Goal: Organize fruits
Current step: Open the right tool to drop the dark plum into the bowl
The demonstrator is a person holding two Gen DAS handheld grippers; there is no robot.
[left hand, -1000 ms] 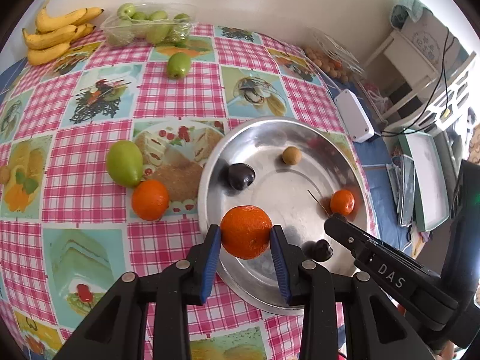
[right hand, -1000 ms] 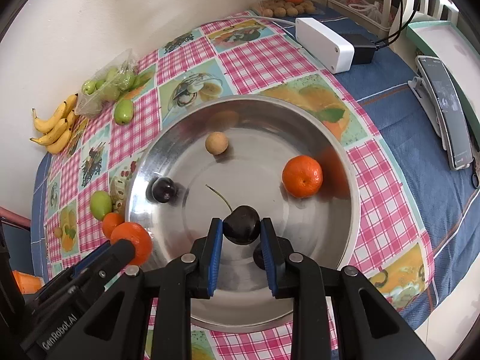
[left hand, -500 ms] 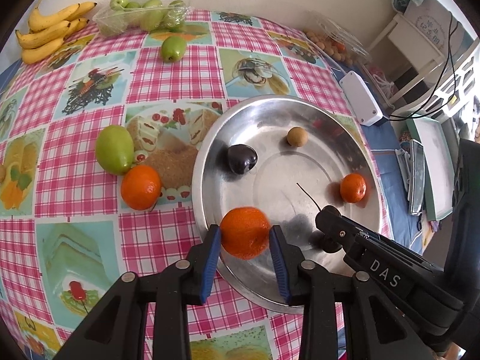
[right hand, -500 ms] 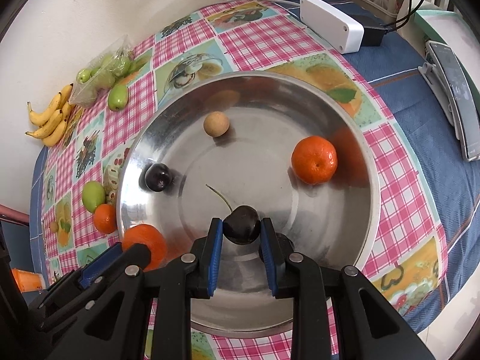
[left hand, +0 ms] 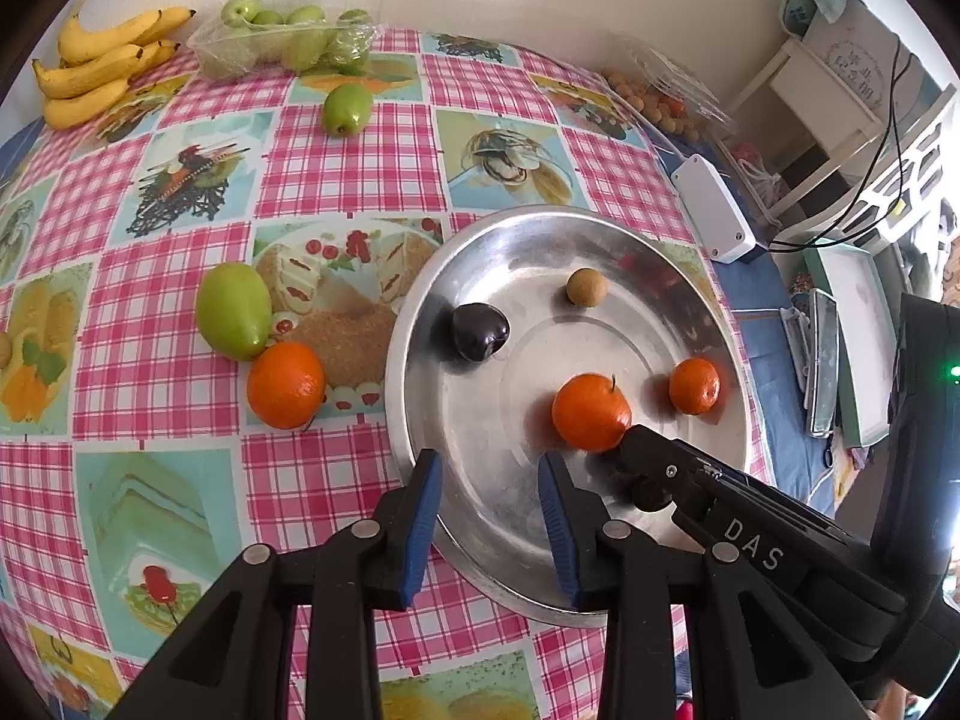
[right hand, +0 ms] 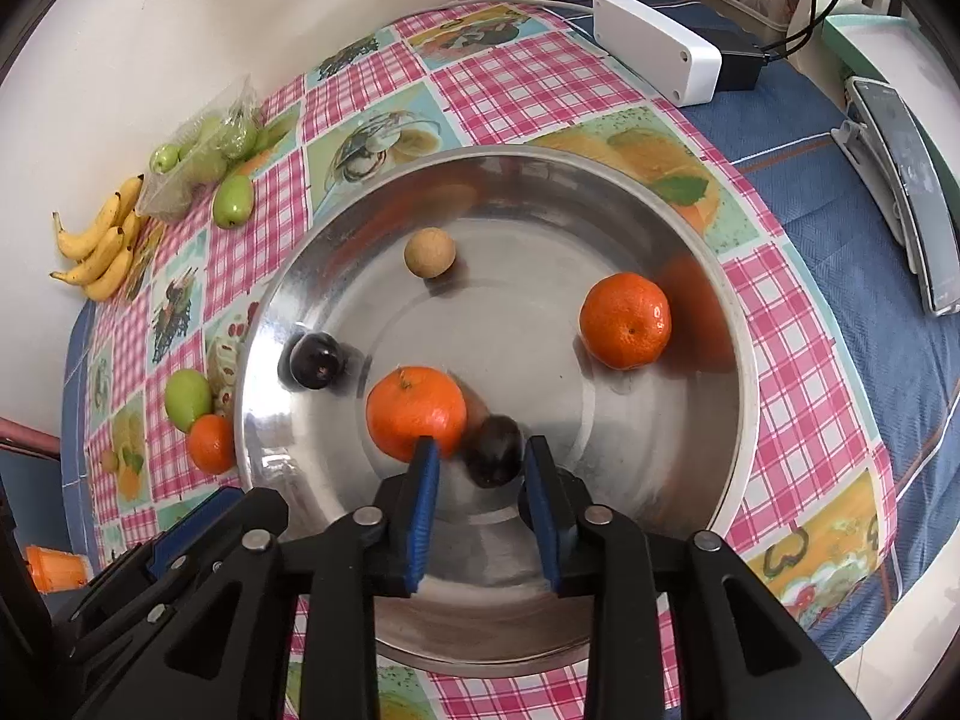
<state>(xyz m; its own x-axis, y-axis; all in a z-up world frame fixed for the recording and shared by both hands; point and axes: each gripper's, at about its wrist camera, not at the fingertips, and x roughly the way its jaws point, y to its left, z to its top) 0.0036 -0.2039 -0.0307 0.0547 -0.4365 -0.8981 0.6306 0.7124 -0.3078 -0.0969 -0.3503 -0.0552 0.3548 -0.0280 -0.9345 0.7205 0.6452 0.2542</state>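
A steel plate [left hand: 660, 252] [right hand: 690, 228] holds two oranges, two dark cherries and a tan longan [left hand: 586, 287] [right hand: 429, 252]. My left gripper [left hand: 489, 471] is open and empty over the plate's near rim. A large orange [left hand: 591, 412] [right hand: 415, 411] lies loose on the plate ahead of it. My right gripper [right hand: 480, 456] is open; a dark cherry [right hand: 495, 450] sits blurred between its jaws, not held. A smaller orange [left hand: 694, 385] [right hand: 625, 320] and the other cherry [left hand: 479, 331] [right hand: 315, 360] lie on the plate.
On the checked tablecloth left of the plate lie an orange [left hand: 286, 384] and a green fruit [left hand: 234, 310]. Further back are another green fruit [left hand: 345, 109], a bag of green fruit [left hand: 288, 39], bananas [left hand: 102, 69], a longan box [left hand: 660, 102] and a white adapter [left hand: 714, 216].
My left gripper opened and the large orange dropped onto the plate and rolled inward. My right gripper opened and released the cherry, which now lies between its jaws.
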